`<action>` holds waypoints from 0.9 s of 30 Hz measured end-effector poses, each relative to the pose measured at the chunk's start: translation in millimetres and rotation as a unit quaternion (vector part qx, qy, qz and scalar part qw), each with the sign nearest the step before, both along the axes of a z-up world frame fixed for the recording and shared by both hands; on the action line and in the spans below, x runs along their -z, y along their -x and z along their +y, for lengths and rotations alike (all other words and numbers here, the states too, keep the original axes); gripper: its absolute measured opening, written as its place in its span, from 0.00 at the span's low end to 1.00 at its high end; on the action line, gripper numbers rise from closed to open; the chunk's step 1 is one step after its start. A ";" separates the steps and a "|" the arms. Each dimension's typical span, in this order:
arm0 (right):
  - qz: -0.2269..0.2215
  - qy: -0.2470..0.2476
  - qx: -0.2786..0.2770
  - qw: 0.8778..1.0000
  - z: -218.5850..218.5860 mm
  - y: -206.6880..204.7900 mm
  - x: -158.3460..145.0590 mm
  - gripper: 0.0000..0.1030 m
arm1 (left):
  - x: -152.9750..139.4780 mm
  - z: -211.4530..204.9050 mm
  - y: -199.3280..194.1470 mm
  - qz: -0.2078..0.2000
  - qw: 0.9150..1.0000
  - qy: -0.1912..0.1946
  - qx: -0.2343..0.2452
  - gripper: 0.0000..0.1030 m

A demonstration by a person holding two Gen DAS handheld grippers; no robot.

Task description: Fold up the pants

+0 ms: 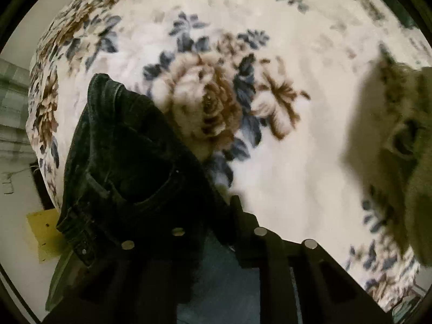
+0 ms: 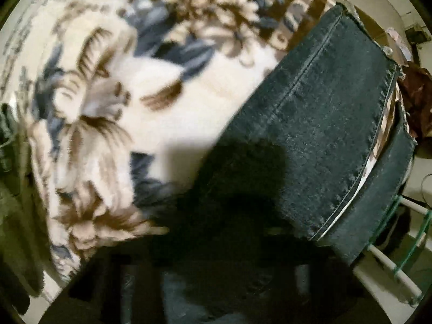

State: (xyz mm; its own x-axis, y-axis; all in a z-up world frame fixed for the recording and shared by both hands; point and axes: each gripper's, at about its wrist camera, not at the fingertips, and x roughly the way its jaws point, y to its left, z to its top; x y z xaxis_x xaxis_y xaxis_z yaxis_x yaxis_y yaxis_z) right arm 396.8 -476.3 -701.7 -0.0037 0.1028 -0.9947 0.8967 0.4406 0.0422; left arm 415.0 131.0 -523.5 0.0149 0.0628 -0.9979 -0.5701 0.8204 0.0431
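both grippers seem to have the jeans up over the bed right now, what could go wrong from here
1. The left gripper appears to pinch only a bunched waistband edge of the dark jeans; the hanging weight could slip out.
2. In the right wrist view the leg hems reach the edge of the floral blanket, so they may land off the bed.

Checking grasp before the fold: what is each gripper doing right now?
Left gripper: shut on the dark jeans, waistband end.
Right gripper: in shadow under the jeans' leg, cannot tell.
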 end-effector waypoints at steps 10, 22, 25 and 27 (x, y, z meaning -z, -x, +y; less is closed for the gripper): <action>-0.065 0.008 -0.053 0.996 35.6 78.5 -67.5 0.06 | -64.1 34.8 108.2 -0.065 0.997 0.029 0.023 0.09; -0.016 -0.015 -0.064 0.998 34.3 229.8 -22.6 0.06 | 71.3 68.5 207.3 0.042 0.999 0.006 0.014 0.10; 0.003 -0.032 -0.054 0.998 31.8 244.8 2.6 0.06 | 75.5 70.0 204.0 0.042 0.999 0.006 0.018 0.13; 0.007 -0.064 -0.048 0.997 25.8 252.6 8.6 0.19 | 66.8 70.3 204.2 0.033 0.999 0.010 0.021 0.14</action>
